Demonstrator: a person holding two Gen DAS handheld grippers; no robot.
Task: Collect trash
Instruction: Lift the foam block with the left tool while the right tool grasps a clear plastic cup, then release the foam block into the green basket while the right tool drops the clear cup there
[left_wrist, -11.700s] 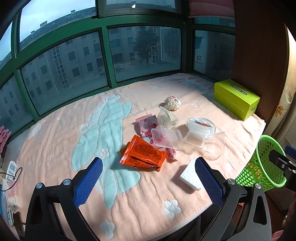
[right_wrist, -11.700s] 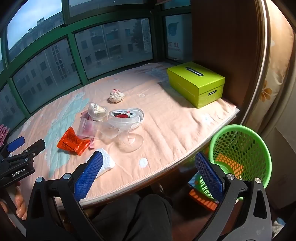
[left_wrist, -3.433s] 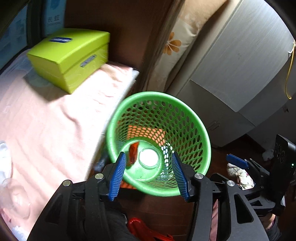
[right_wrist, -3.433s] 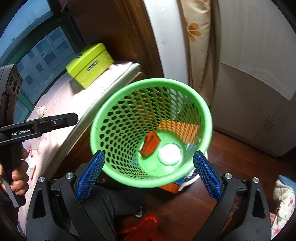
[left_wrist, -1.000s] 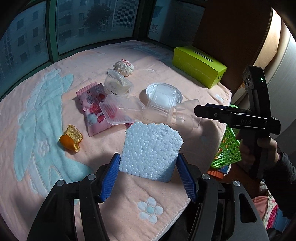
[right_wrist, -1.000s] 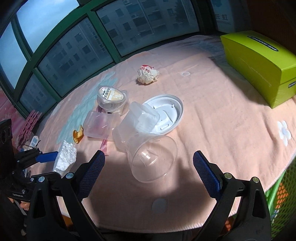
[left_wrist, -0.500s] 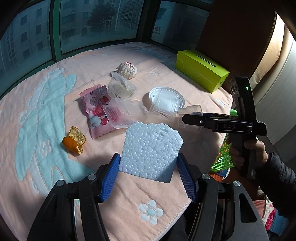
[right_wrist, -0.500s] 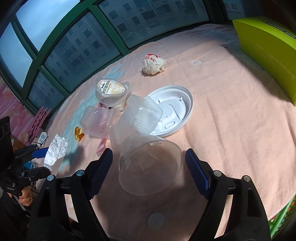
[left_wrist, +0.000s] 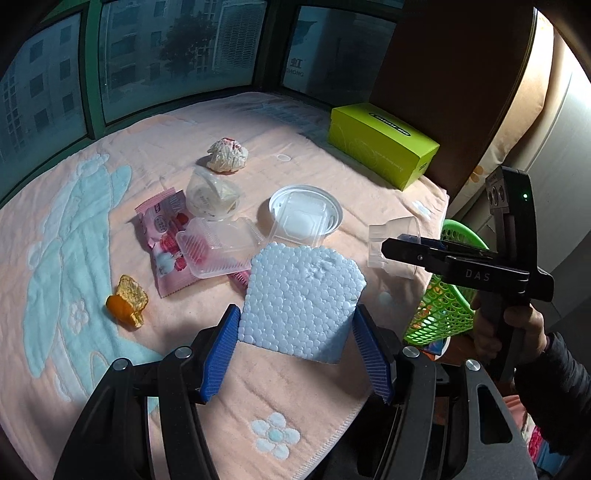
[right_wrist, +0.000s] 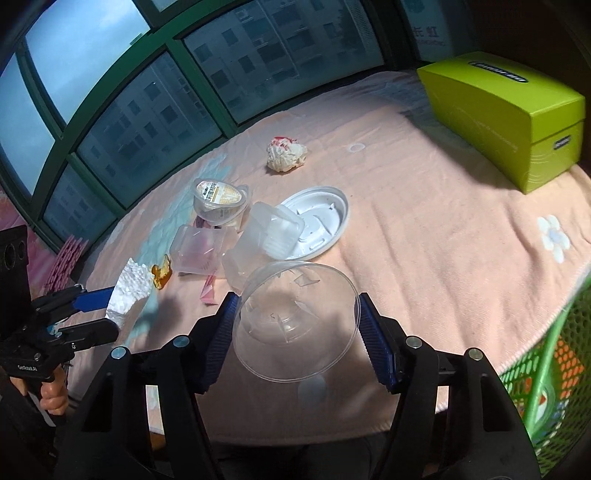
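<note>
Green-framed windows (right_wrist: 122, 122) curve behind a surface (left_wrist: 332, 155) draped in a pink towel. Left claw (left_wrist: 295, 347) grips a white foam slab (left_wrist: 301, 299), pebbled and chipped at one corner. Right claw (right_wrist: 297, 332), its jaws having just been closing, clasps a clear plastic cup (right_wrist: 295, 325) by the rim, mouth toward the camera. Beyond both claws lie clear trays (left_wrist: 218, 251), a pink wrapper (left_wrist: 162, 236) and a crumpled wad (left_wrist: 227, 155); a green basket (right_wrist: 554, 373) stands right of the right claw.
</note>
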